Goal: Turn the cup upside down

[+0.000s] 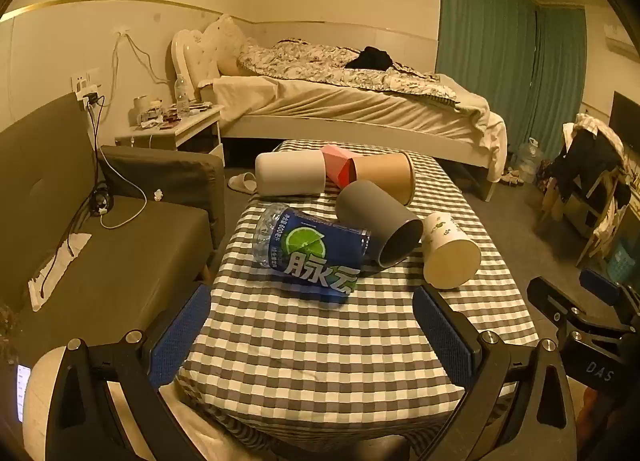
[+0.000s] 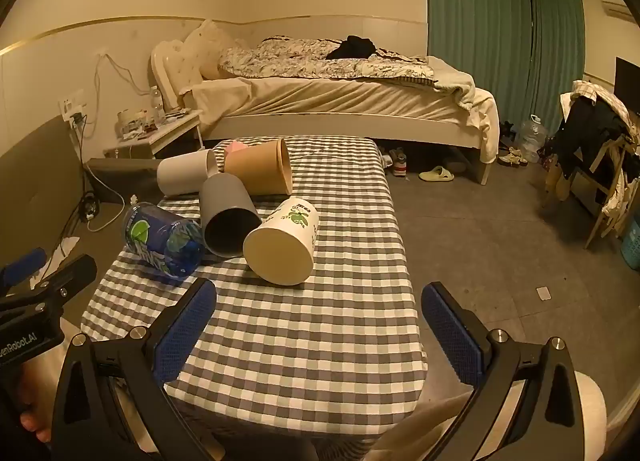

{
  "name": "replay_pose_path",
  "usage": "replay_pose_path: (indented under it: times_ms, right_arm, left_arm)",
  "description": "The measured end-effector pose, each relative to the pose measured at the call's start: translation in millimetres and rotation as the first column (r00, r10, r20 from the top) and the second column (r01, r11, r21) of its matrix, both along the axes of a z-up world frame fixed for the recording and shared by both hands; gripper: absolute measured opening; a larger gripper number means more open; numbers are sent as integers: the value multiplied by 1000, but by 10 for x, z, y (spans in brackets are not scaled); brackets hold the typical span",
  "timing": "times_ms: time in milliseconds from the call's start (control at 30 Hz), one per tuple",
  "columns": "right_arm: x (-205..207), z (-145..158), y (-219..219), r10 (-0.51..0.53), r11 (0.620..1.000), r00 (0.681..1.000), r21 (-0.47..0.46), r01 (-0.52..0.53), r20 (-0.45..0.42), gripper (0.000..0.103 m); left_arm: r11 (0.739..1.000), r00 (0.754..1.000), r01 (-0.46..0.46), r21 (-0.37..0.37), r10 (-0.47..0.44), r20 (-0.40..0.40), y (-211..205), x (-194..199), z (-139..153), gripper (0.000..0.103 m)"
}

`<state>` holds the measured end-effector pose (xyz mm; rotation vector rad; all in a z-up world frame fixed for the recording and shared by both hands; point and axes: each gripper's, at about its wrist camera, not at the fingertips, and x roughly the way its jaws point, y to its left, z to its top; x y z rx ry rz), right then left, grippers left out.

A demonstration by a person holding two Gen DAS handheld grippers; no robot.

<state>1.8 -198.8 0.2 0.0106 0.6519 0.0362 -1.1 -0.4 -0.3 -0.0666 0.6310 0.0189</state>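
Note:
Several cups lie on their sides on the checkered table [image 1: 328, 341] [image 2: 320, 321]. A white paper cup with a green print [image 1: 450, 251] [image 2: 284, 241] lies nearest, its mouth toward me. Beside it lie a grey cup [image 1: 378, 223] [image 2: 228, 215], a brown paper cup [image 1: 386, 177] [image 2: 260, 171], a white cup [image 1: 290, 173] [image 2: 186, 175] and a pink cup [image 1: 338, 165] [image 2: 234, 147]. My left gripper [image 1: 312, 325] is open and empty above the table's near end. My right gripper [image 2: 320, 319] is open and empty, short of the printed cup.
A blue-labelled plastic bottle [image 1: 312, 251] [image 2: 162, 239] lies on its side at the table's left. A dark sofa [image 1: 100, 253] stands left of the table. A bed [image 1: 340, 101] [image 2: 340, 97] is behind, a cluttered chair [image 1: 592, 181] [image 2: 600, 165] at right.

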Motion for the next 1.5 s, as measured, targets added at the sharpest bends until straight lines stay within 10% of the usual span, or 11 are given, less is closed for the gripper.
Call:
replay_pose_path:
  times_ms: [1500]
  right_arm:
    - [16, -66, 11, 11, 1000, 1000, -1, -11, -22, 103]
  left_arm:
    - [999, 1000, -16, 36, 16, -6, 89, -27, 30, 103]
